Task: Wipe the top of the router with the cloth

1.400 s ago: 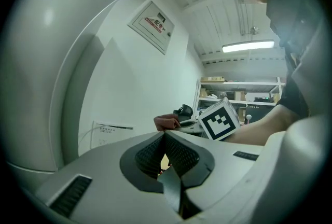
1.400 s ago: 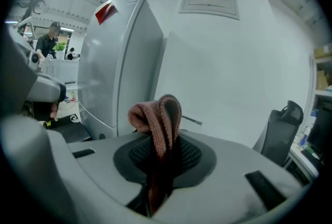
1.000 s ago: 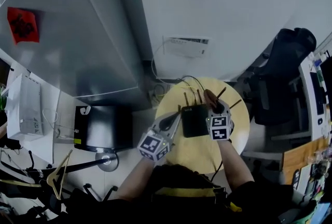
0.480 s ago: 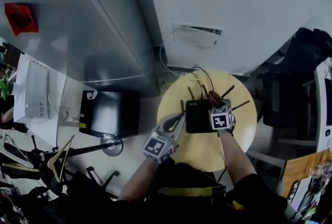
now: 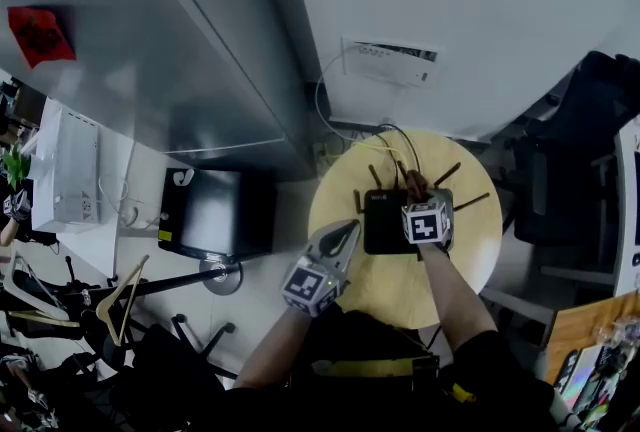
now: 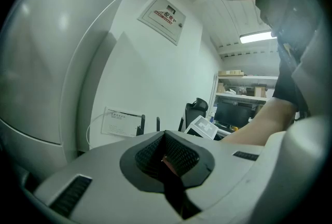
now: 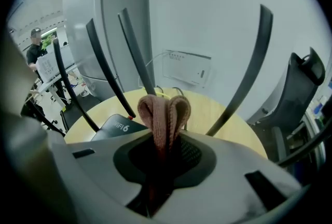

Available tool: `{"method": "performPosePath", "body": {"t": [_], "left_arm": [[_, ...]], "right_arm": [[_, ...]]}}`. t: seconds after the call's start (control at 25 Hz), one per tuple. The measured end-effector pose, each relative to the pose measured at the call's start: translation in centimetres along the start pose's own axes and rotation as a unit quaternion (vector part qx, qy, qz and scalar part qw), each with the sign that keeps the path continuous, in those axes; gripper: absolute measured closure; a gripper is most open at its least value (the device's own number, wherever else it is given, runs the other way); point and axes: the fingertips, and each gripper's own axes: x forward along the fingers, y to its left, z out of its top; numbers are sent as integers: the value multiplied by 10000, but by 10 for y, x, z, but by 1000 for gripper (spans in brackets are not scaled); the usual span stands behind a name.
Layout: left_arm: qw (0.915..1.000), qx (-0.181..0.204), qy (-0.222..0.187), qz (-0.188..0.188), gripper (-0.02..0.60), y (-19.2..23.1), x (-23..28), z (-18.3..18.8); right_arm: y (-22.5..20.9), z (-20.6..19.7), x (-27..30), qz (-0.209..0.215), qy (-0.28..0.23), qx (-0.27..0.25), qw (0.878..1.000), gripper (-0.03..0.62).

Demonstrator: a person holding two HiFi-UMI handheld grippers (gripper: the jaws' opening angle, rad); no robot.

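The right gripper (image 7: 162, 161) is squeezing a folded brown cloth (image 7: 164, 111) between its jaws. The jaws are pressing shut on it, and a fat loop of cloth is sticking out past the tips. Holding it folded like that is giving a thick, soft pad to rub with.

The router (image 5: 383, 220) is a flat black box sitting in the middle of the round yellow table (image 5: 375, 285). Its thin antennas (image 7: 136, 52) are standing up along the far side. The right gripper is hanging over the right part of the router, with the cloth reaching toward the far edge, near the antennas. I cannot tell if the cloth is pressing on the top or floating just above it.

The left gripper (image 6: 168, 161) is resting off to the left, by the near-left rim of the table, close beside the router. Its jaws are pressed together with nothing between them, and it is pointing up toward the white wall (image 6: 150, 72). I think it is parked there so the cloth has room to slide — or so it is close enough to stop the light box from skidding.
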Motion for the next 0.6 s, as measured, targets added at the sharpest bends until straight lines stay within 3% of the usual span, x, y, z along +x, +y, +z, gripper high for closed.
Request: {"method": "performPosePath", "body": {"t": [0.12, 0.28, 0.44, 0.6], "left_arm": [[10000, 28, -17, -75, 584, 0, -3, 0], [9998, 42, 86, -150, 584, -2, -8, -2], [9998, 28, -135, -161, 584, 0, -8, 9], [9997, 56, -106, -218, 584, -3, -12, 13]], "right_arm": [[-4, -6, -8, -304, 72, -160, 9994, 533], [-3, 2, -16, -339, -189, -215, 9990, 533], [3, 23, -36, -359, -507, -277, 9977, 533], [10, 39, -52, -412, -766, -359, 9956, 533]]}}
